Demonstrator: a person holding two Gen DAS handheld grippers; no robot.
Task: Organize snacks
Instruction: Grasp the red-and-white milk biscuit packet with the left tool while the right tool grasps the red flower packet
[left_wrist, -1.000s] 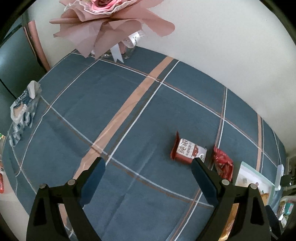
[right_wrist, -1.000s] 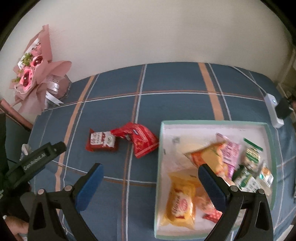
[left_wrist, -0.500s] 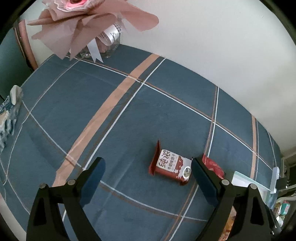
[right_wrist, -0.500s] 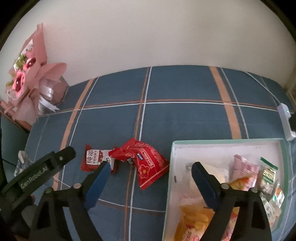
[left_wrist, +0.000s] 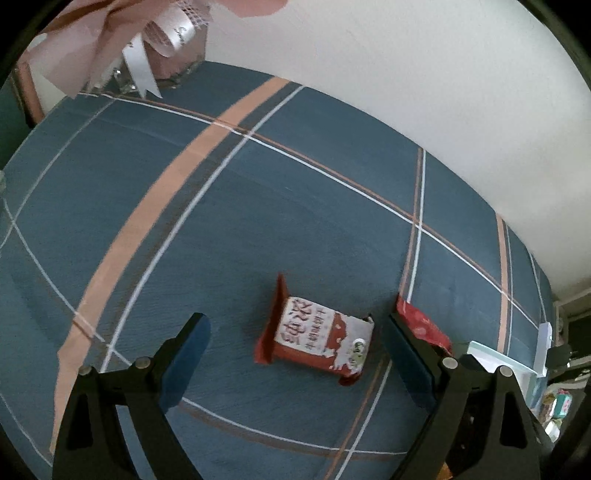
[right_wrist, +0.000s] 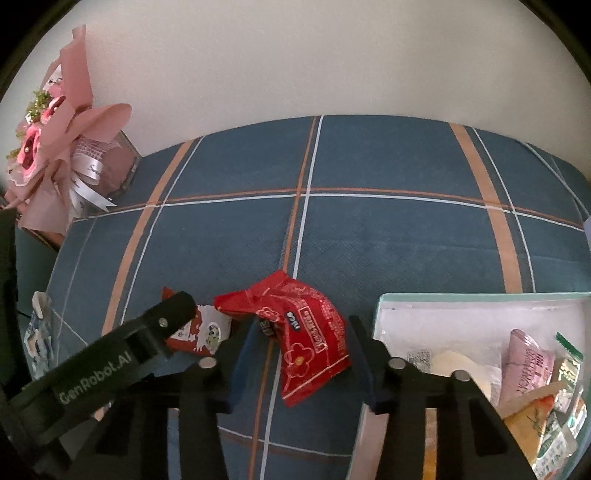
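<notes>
A red and white biscuit pack (left_wrist: 317, 338) lies flat on the blue checked cloth. My left gripper (left_wrist: 295, 325) hangs over it, wide open, one finger on each side and neither touching. Just right of it lies a crumpled red snack bag (left_wrist: 421, 325). In the right wrist view the red bag (right_wrist: 310, 332) sits between the fingers of my right gripper (right_wrist: 304, 328), whose jaws are closing. The pads are near its sides and I see no squeeze. One left gripper finger (right_wrist: 162, 321) covers part of the biscuit pack (right_wrist: 207, 332).
A white box with a mint rim (right_wrist: 388, 306) holds several snack packs at the right. A pink bouquet (right_wrist: 55, 147) stands at the back left against the wall. A blue and white packet (right_wrist: 38, 339) lies at the cloth's left edge.
Both grippers have come down and closer to the two red packs. The right jaws have narrowed around the red bag. The left jaws have kept their width.
</notes>
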